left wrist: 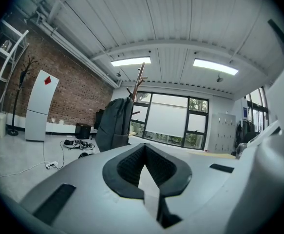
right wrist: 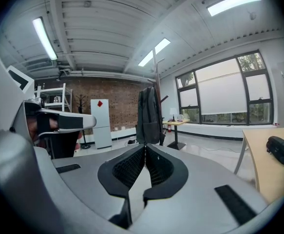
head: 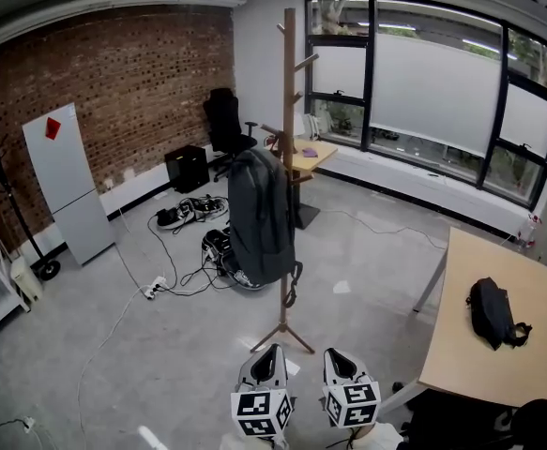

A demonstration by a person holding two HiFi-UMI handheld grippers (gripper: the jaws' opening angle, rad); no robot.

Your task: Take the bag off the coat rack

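Observation:
A dark grey backpack [head: 260, 216] hangs from a tall wooden coat rack [head: 288, 82] in the middle of the room, its straps dangling near the rack's feet. The backpack [left wrist: 113, 123] also shows in the left gripper view, and the backpack [right wrist: 148, 116] stands ahead in the right gripper view. Both grippers sit at the bottom of the head view, well short of the rack: the left gripper [head: 271, 354] and the right gripper [head: 338, 358]. The left gripper [left wrist: 144, 149] has its jaws together, empty. The right gripper [right wrist: 145, 150] is likewise shut with nothing in it.
A wooden table [head: 539, 293] at the right carries a small black bag [head: 492, 311]. Cables and a power strip [head: 153, 289] lie on the floor left of the rack. A white fridge [head: 69, 183], a black office chair [head: 225, 125] and a small desk [head: 312, 157] stand further back.

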